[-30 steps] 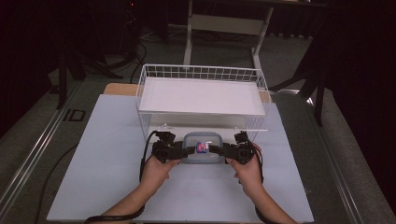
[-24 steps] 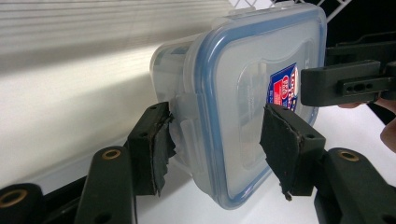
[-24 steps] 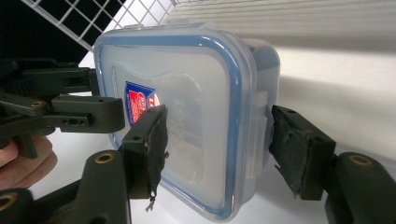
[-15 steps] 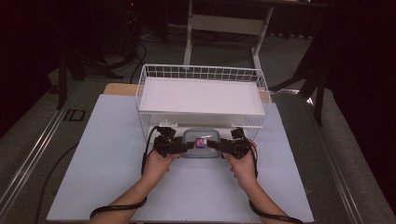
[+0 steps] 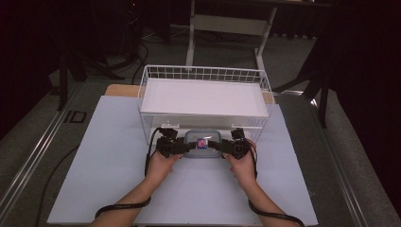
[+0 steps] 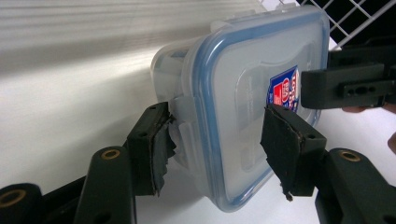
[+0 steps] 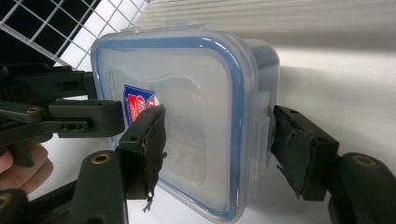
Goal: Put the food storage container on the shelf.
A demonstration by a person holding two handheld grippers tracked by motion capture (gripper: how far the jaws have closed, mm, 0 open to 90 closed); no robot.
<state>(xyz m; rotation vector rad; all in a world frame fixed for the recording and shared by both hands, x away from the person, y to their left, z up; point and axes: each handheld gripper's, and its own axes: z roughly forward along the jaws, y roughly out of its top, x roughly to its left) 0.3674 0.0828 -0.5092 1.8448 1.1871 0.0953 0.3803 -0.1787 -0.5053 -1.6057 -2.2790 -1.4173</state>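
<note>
Hands are holding a clear plastic box (image 5: 202, 144) between two black grippers, near the middle of the white table (image 5: 94, 179), just in front of the wire basket (image 5: 204, 74). The box is wearing a see-through lid with a blue rim and a red and blue sticker (image 6: 284, 88). What is sitting inside the box is too hard to tell through the cloudy lid. The left gripper (image 5: 176, 145) is squeezing the left end of the box, with one pad (image 6: 286, 144) pressing on the lid and the other pad pressing on the side clip underneath. The right gripper (image 5: 229, 146) is squeezing the right end the same way, with one pad (image 7: 150, 142) lying on the lid and the other sitting right by the clip on the far side. In each gripper view the other gripper is poking in from the far end of the box. The wire basket is standing at the far side of the table, and a flat white board (image 5: 203, 100) is lying in it. The box is sitting close to the basket's front wall, under its edge.
</note>
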